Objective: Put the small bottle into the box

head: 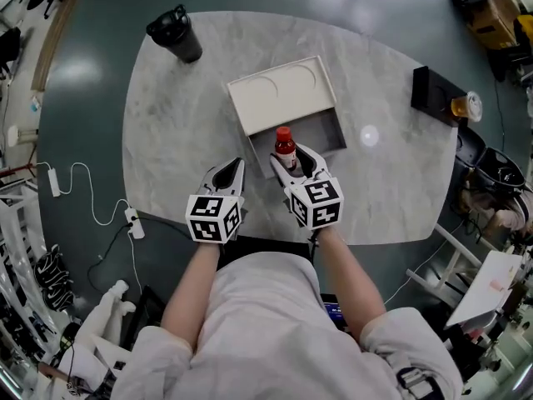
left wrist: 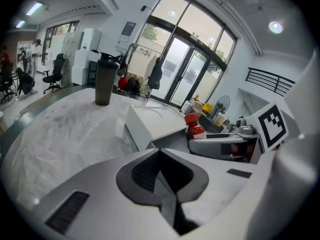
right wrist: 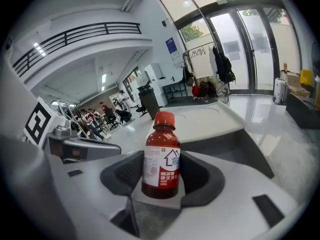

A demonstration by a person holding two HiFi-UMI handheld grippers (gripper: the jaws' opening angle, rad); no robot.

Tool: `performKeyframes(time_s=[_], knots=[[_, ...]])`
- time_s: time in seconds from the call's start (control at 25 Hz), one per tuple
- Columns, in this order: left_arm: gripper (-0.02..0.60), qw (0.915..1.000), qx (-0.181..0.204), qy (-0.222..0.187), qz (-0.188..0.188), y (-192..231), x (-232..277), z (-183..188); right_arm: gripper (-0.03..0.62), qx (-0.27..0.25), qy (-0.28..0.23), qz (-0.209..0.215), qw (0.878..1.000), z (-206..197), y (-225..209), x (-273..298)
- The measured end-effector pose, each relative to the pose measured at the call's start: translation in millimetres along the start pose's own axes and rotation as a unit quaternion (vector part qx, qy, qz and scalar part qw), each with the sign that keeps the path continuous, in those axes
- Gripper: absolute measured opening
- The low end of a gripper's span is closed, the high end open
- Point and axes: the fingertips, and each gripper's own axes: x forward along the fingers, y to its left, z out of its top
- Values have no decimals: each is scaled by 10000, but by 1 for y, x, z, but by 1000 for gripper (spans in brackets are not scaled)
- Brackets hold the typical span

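Note:
The small bottle, dark red with a red cap and a white label, stands upright between the pads of my right gripper, which is shut on it. It is just in front of the near wall of the open grey box, whose white lid lies back behind it. In the right gripper view the bottle fills the jaws of my right gripper, with the box beyond. My left gripper is beside it on the left, shut and empty; in its own view my left gripper has its jaws closed together.
A black tumbler stands at the table's far left. A black block and a cup of amber liquid sit at the right edge. The marble table ends close behind both grippers. A power strip lies on the floor.

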Motion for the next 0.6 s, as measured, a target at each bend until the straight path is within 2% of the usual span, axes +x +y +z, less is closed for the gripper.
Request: performKeyframes(time_s=[0.24,0.6], knots=[[21,9998,-118,-31,161,14,-4,0,235,-546,676,-182,9961,-18,2,16],[21,9993,-195,19,313,30,-10,-4,235,-631,1299,-383,9888,-36,-6,26]])
